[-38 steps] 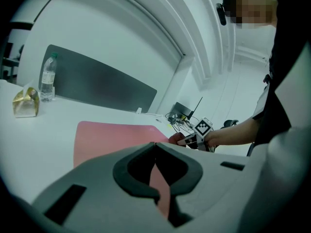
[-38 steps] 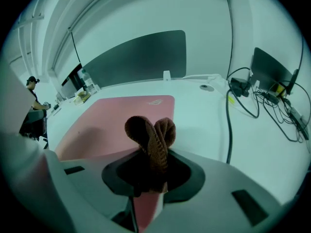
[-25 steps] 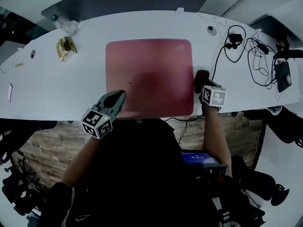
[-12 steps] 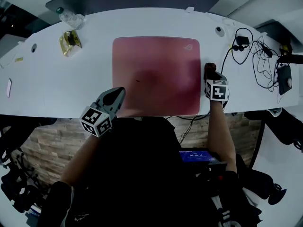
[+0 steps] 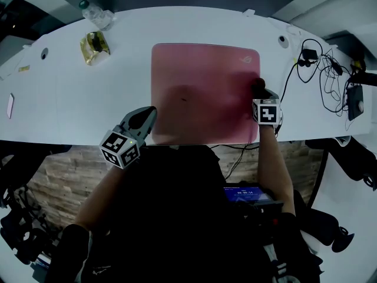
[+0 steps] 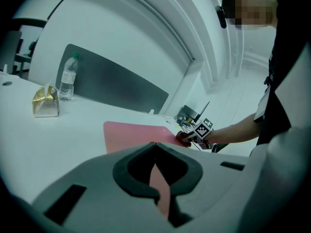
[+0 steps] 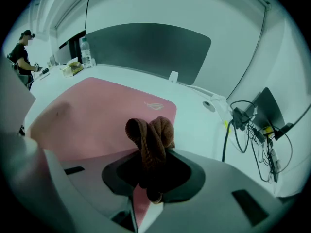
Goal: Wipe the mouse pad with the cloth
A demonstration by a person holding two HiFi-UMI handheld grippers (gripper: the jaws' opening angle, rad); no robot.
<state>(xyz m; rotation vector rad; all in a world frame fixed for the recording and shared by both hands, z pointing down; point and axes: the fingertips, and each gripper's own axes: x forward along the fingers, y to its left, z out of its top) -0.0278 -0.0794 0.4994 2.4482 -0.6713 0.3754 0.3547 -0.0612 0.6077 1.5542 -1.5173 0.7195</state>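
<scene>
The pink mouse pad [image 5: 203,93] is lying flat in the middle of a white desk [image 5: 76,99], nearly square, its logo corner far and to the right. A bunched brown cloth [image 7: 150,135] is sitting at the pad's right edge, about halfway along its depth. It is being pinched between the closed jaws of the right gripper [image 7: 148,174], with a wad poking out ahead of the tips. Whether the cloth is pressing on the surface cannot be told.

From that grip almost the whole pad is stretching away to the left, so a wiping stroke would likely be running leftward across it. The right gripper is plainly the one placed for the job. The right forearm is reaching straight forward over the desk's near edge, the gripper pointing away from the body with its marker cube on top.

The left gripper [image 5: 143,119] is sitting at the pad's near left corner with its jaws pressed together on nothing, the left forearm angling forward and inward. A water bottle [image 5: 97,15] and a gold packet [image 5: 94,43] are standing far left. Cables [image 5: 321,69] are trailing across the desk on the right.
</scene>
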